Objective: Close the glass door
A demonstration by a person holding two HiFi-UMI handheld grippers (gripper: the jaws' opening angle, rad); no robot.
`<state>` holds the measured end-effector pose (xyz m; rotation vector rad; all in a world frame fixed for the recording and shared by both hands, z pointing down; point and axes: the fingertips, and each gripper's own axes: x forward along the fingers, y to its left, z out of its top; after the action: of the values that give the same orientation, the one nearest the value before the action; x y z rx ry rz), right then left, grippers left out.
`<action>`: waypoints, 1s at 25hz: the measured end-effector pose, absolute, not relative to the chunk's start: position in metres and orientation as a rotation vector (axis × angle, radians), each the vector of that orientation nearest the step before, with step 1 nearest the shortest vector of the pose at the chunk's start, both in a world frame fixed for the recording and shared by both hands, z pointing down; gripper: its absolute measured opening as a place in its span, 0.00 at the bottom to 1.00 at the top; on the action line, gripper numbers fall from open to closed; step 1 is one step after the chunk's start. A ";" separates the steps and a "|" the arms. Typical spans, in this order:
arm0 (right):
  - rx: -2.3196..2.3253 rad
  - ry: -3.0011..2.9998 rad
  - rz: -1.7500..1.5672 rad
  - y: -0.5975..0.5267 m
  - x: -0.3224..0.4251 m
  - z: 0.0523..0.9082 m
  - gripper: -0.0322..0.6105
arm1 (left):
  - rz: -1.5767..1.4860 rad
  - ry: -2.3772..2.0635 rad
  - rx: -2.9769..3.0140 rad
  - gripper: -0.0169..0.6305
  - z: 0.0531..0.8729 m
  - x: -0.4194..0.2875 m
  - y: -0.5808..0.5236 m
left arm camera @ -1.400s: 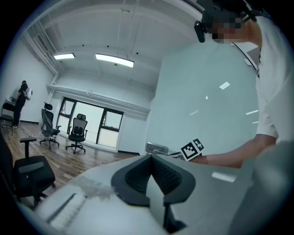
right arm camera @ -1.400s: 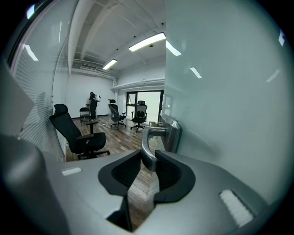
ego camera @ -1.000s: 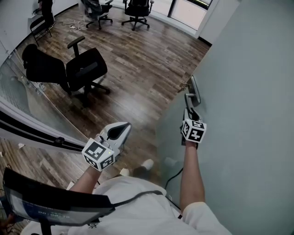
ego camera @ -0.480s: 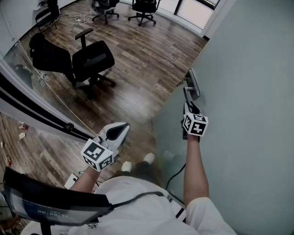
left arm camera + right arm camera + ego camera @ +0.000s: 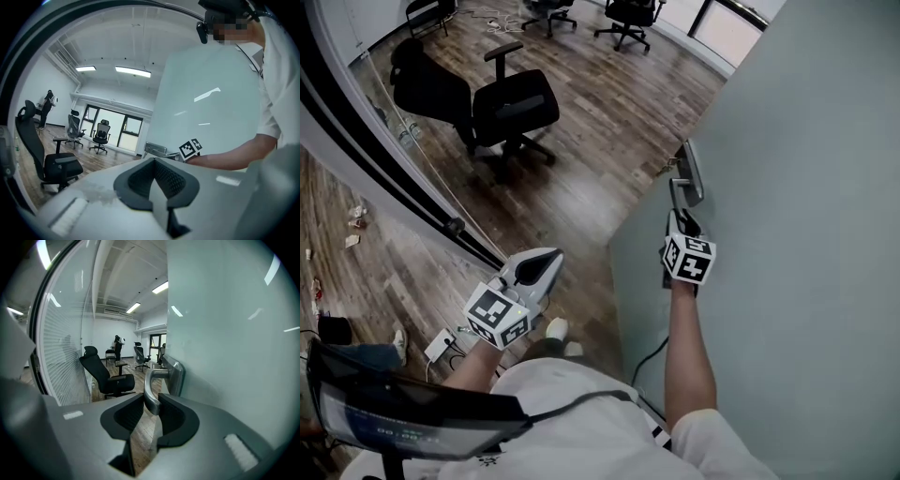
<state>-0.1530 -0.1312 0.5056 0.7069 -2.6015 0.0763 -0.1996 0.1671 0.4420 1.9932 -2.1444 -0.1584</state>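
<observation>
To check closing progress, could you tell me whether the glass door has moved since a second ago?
Yes. The glass door has swung left, its edge now nearer the black partition frame.

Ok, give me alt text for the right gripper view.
The right claw grips the metal door handle of a frosted glass door on the right. Beyond, a black office chair stands on wood flooring.
</observation>
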 end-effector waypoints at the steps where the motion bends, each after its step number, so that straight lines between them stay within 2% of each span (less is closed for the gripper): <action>1: 0.696 -2.605 0.071 -0.126 -0.156 0.505 0.20 | -0.156 -2.157 1.982 0.03 0.441 -0.197 0.171; 8: 0.630 -2.628 0.027 -0.091 -0.159 0.503 0.21 | -0.135 -2.239 1.883 0.03 0.437 -0.167 0.204; 25: 0.430 -2.674 -0.011 0.005 -0.195 0.519 0.20 | -0.132 -2.417 1.621 0.03 0.463 -0.148 0.296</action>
<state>-0.1953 0.0046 0.5195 0.4304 -2.6744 -0.0113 -0.1476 0.2957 0.4632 1.6208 -2.4166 -0.1319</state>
